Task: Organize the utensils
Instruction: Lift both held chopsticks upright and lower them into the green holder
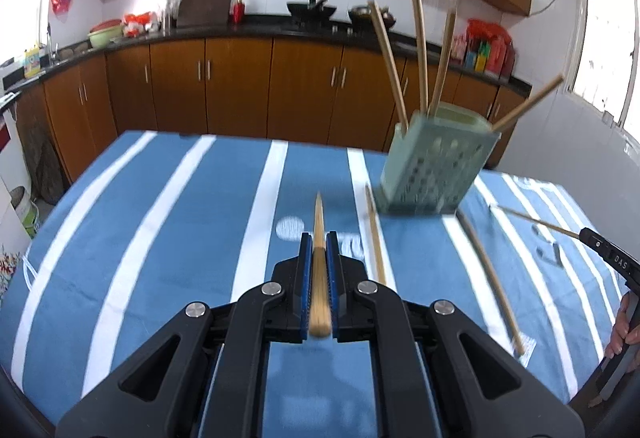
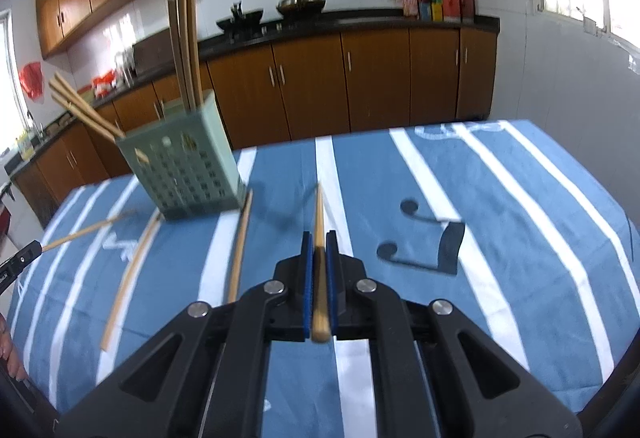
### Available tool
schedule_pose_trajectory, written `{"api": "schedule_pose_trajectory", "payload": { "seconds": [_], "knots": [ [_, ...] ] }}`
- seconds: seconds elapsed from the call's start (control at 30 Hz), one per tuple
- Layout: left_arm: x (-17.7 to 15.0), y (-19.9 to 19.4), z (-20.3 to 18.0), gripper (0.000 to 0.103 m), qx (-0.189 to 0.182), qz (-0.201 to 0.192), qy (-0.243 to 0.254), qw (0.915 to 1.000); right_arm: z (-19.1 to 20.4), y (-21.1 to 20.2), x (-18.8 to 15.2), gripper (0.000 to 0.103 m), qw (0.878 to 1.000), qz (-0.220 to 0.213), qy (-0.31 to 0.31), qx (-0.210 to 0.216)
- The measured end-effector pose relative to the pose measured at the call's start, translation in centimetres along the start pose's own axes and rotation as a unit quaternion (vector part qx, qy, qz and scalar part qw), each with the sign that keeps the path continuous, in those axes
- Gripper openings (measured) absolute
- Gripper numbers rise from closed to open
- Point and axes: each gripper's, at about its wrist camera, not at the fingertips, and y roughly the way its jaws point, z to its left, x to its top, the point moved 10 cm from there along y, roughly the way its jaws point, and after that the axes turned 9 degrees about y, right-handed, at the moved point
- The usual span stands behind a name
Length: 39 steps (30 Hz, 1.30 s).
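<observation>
A pale green perforated utensil holder stands on the blue striped tablecloth with several wooden chopsticks upright in it; it also shows in the right wrist view. My left gripper is shut on a wooden chopstick that points forward, above the cloth and left of the holder. My right gripper is shut on another chopstick, right of the holder. Two loose chopsticks lie on the cloth in front of the holder. The right gripper shows at the left view's right edge.
The table's far edge faces wooden kitchen cabinets and a dark counter with pots. A black musical-note print marks the cloth on the right. A hand shows at the right edge. A window is on the right wall.
</observation>
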Motion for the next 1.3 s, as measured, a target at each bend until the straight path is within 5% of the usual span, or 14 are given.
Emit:
{"api": "schedule_pose_trajectory", "payload": {
  "seconds": [0.6,1.03,1.3],
  "knots": [
    [6.7,-3.5,0.7,0.007,0.010,-0.080,0.003,0.9968,2.6,-4.0,6.0,0.007,0.997,-0.072,-0.012,0.031],
    [14.0,-7.6,-3.8,0.007,-0.048,-0.154,0.032,0.9865,10.7,-12.2,13.5,0.007,0.978,-0.115,-0.027,0.173],
    [19.4,-7.6,-6.3,0.007,-0.043,-0.209,0.024,0.9767,13.6,-11.4,16.9,0.007,0.972,-0.162,-0.029,0.167]
  ]
}}
